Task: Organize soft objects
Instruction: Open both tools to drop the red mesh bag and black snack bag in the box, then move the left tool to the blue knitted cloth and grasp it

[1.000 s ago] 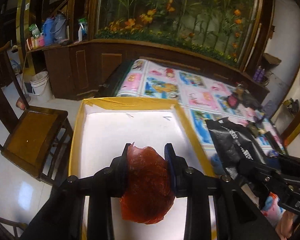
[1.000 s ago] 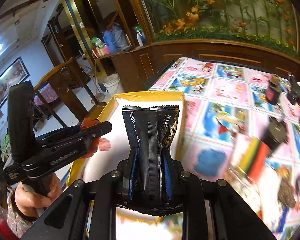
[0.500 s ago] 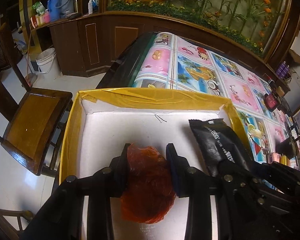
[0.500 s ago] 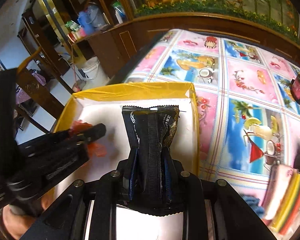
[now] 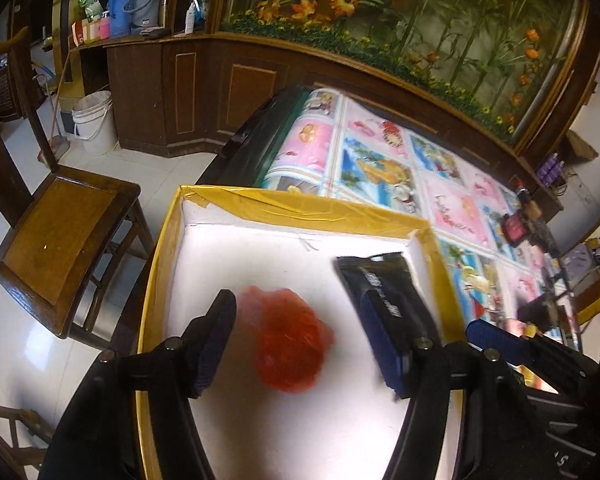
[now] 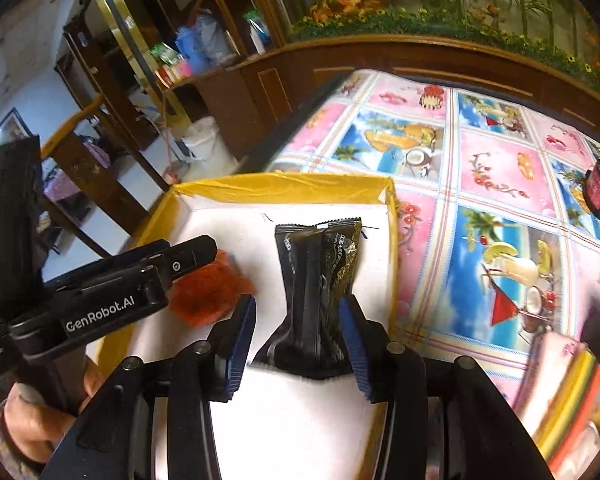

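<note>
Left hand-held gripper (image 5: 300, 344) opening, red mesh bag (image 5: 290, 344) loose between jaws; right hand-held gripper (image 6: 298, 344) opening, black packet (image 6: 320, 280) unpinched; risk dragging either out of yellow-rimmed box (image 6: 284, 186) on withdrawal

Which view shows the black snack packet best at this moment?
The right wrist view: the black snack packet lies centred and sharp in the yellow-edged box, its print visible. The left wrist view shows it blurred and partly covered.

Red mesh wad (image 5: 290, 346) and black packet (image 6: 320, 276) inside yellow-rimmed box (image 5: 300, 210).
</note>
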Tool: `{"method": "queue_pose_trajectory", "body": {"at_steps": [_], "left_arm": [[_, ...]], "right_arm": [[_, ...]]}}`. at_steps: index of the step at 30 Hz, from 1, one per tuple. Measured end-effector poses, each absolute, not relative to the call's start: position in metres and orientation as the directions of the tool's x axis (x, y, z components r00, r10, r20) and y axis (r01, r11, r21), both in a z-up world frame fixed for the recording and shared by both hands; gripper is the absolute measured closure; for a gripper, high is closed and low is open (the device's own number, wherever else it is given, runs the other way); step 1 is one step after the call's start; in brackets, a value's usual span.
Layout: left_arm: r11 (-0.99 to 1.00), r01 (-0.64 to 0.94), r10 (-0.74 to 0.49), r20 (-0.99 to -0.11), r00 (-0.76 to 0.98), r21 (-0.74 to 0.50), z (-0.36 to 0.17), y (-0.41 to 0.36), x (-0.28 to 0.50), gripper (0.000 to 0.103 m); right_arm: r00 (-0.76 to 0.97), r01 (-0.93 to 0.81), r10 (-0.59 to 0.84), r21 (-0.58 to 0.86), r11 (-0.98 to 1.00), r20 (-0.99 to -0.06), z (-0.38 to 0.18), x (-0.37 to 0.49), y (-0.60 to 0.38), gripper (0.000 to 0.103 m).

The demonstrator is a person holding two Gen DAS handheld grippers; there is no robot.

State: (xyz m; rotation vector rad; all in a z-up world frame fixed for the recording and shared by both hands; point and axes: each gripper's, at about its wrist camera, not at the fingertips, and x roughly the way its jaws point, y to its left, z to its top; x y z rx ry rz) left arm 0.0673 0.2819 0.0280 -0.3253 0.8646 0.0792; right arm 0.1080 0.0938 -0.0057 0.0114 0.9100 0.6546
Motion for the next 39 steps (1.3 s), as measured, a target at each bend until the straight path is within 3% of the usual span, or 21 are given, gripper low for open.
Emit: {"method": "queue_pose_trajectory", "body": {"at_steps": [9, 15, 17, 20, 25, 31, 36, 39], "left_arm": [[0.958, -0.061, -0.142, -0.644, 0.752, -0.282, 0.063, 0.222, 0.005, 0.033], [0.963, 0.057, -0.213, -0.616, 0.758, -0.264, 0.066, 0.161, -0.026, 0.033], [0.96, 0.097, -0.244, -0.615, 0.75, -0.261, 0.064, 0.141, -0.034, 0.033], [0.957, 0.14, -0.274, -0.629, 0.728, -0.254, 0.056, 0.114, -0.044, 0.03], [0.949, 0.171, -0.306, -0.657, 0.689, -0.263, 0.037, 0.083, -0.048, 0.029], [0.966, 0.136, -0.256, -0.73, 0.634, -0.22, 0.029, 0.067, -0.015, 0.029], [0.967, 0.133, -0.253, -0.786, 0.565, -0.216, 0.025, 0.058, 0.031, 0.03], [0.98, 0.125, -0.197, -0.815, 0.545, -0.153, 0.018, 0.05, 0.045, 0.03]], "right_arm": [[0.531, -0.53, 0.571, 0.28, 0.801, -0.627, 0.011, 0.042, 0.021, 0.055], [0.595, -0.483, 0.596, 0.353, 0.801, -0.54, 0.01, 0.008, -0.051, 0.045], [0.63, -0.48, 0.592, 0.346, 0.806, -0.503, 0.01, -0.003, -0.077, 0.037], [0.641, -0.502, 0.602, 0.333, 0.798, -0.476, 0.01, -0.018, -0.116, 0.032], [0.729, -0.381, 0.442, 0.227, 0.896, -0.522, 0.001, -0.022, -0.175, 0.032], [0.776, -0.22, 0.354, 0.301, 0.928, -0.523, -0.025, 0.0, -0.247, 0.032], [0.802, -0.169, 0.345, 0.369, 0.914, -0.488, -0.019, 0.01, -0.281, 0.032], [0.785, -0.161, 0.375, 0.422, 0.892, -0.493, -0.022, 0.014, -0.291, 0.032]]}}
